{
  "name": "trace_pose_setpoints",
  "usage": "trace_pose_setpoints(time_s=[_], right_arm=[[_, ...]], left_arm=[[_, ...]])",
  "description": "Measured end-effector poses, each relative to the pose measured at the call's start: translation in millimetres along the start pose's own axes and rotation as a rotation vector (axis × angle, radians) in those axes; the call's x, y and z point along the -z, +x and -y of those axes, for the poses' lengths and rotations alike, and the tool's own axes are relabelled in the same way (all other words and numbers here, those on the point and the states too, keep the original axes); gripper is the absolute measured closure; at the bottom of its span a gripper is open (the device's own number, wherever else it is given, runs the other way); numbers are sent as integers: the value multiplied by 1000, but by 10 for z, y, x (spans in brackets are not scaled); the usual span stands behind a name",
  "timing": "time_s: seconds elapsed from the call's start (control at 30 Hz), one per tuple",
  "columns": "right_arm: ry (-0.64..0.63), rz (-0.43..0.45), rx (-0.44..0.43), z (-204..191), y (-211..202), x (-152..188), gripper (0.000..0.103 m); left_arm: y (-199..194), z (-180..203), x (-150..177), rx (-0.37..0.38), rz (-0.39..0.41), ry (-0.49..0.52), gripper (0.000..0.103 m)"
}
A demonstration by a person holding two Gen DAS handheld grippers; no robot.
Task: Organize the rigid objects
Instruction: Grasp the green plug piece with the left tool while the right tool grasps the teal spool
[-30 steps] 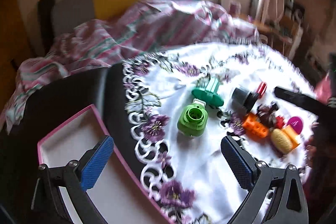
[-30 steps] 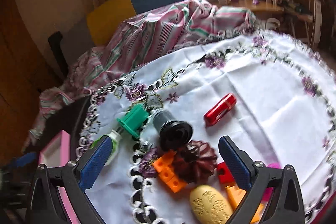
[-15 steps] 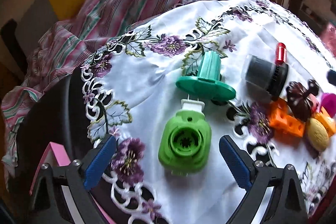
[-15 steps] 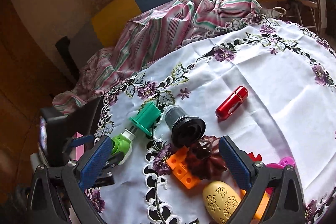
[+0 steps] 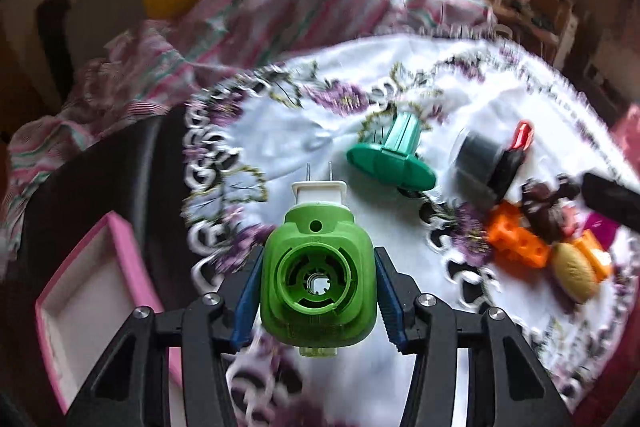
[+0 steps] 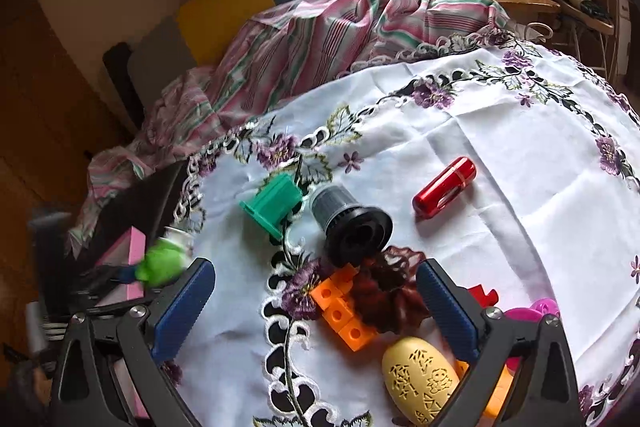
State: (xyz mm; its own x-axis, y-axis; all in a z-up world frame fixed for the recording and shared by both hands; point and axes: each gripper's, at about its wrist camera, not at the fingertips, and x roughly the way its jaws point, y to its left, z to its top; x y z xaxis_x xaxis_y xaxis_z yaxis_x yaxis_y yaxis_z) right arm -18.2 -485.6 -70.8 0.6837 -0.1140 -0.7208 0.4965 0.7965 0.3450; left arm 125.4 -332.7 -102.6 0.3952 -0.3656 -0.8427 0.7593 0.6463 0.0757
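From the left wrist camera, the left gripper (image 5: 318,287) is squeezing a green plug-in toy (image 5: 319,277) between its two blue pads, one pad on each side. The toy sits at 6 o'clock in the view, with its two metal prongs pointing away toward 12 o'clock. It looks lifted above the white flowery tablecloth (image 5: 312,143). At 8 o'clock is a pink box (image 5: 86,293), open on top, sitting on the dark table past the lacy edge of the cloth. There is bare cloth at 12 o'clock, just ahead of the prongs. At 2 o'clock lies a dark green plastic piece (image 5: 394,159), and at 3 o'clock a crowd of small things (all packed close): a gray cup (image 5: 478,157), a red tube (image 5: 524,135), an orange block (image 5: 516,241) and a yellow egg shape (image 5: 574,271). This view is blurry.

From the right wrist camera, the right gripper (image 6: 316,311) has its pads spread wide apart and holds nothing. Between them, near 6 o'clock, sit the orange block (image 6: 344,315) and a brown flower-shaped thing (image 6: 390,287), touching. The yellow egg shape (image 6: 422,379) is at 5 o'clock. The gray cup (image 6: 350,219) lies on its side at the middle, the dark green plastic piece (image 6: 272,205) just beside it. The red tube (image 6: 444,187) lies alone at 2 o'clock, with lots of bare cloth around it up to the far edge. The green toy (image 6: 162,263) shows at 9 o'clock, above the pink box (image 6: 128,269).
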Motion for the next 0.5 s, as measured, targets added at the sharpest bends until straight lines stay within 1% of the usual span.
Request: trace_pose_setpoints(time_s=[0.07,0.1,0.2,0.3,0.33,0.43,0.5], right_arm=[[-22,-16,7,-58,32,28,4],[-35,-29,10,-86,52,45,4],[-63,-71,9,-165,114,95,6],[-77,-122,-15,-265,175,112,12],[-84,-133,-16,-305,191,104,12],[-124,-155,-38,-491,236,9,13],[-138,-174,-51,-620,316,-124,13]], left_arm=[[-229,-60,89,2,38,-32,50],[-359,-89,138,-18,56,-47,50],[-634,-158,257,-34,103,-83,50],[-812,-245,381,-61,123,-117,50],[-831,-278,408,-61,122,-129,50],[-917,-378,543,-58,122,-171,50],[-991,-448,667,-56,127,-205,50]])
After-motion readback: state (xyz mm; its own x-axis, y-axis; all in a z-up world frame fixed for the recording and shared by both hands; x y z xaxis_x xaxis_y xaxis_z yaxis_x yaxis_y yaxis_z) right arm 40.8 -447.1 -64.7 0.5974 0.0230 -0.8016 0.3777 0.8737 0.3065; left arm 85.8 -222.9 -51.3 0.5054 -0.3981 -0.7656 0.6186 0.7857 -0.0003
